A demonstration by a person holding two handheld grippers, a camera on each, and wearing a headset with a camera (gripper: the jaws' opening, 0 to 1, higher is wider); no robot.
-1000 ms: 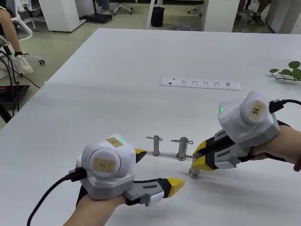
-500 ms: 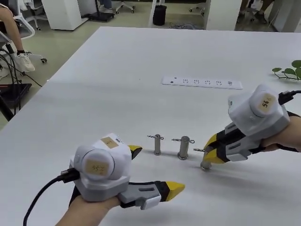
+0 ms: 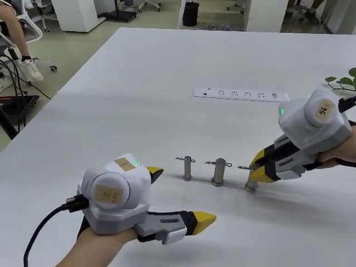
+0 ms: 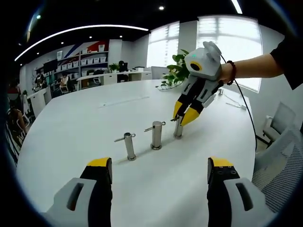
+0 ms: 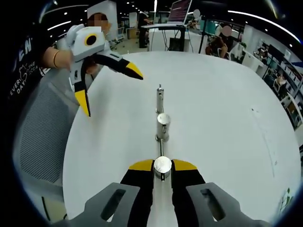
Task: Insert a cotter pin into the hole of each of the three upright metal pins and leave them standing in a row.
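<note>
Head view high, looking down; gripper views low; all share metal pins point(image 3: 218, 172).

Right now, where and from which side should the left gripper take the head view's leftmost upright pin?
Grip the leftmost pin on its bare shank, below the cotter pin crossing its top. Bring the open left gripper in level from the person's side: the cotter pin runs along the row and the middle pin stands beside it, so that face is probably freest.
</note>
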